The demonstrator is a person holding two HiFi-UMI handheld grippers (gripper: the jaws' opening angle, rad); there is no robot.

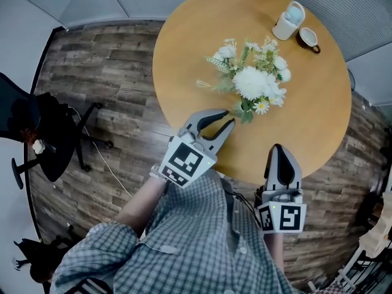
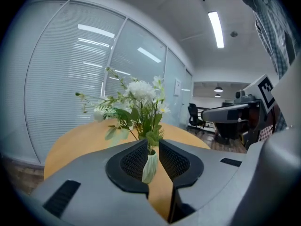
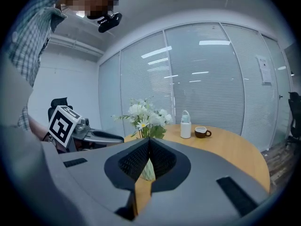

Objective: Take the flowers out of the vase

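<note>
Nearest, short of the vase [image 2: 150,167]: left gripper [image 1: 228,117] slightly parted, empty, apparently aimed to grasp the flowers [image 1: 251,81]; right gripper [image 1: 277,148] closed, empty, farther back, likely idle.

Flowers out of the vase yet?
No: in the left gripper view the flowers stand with their stems in the vase.

Round wooden table [image 1: 184,48] with vase [image 2: 150,167] of flowers [image 1: 251,81], white bottle [image 1: 289,20], brown cup [image 1: 308,38]
</note>
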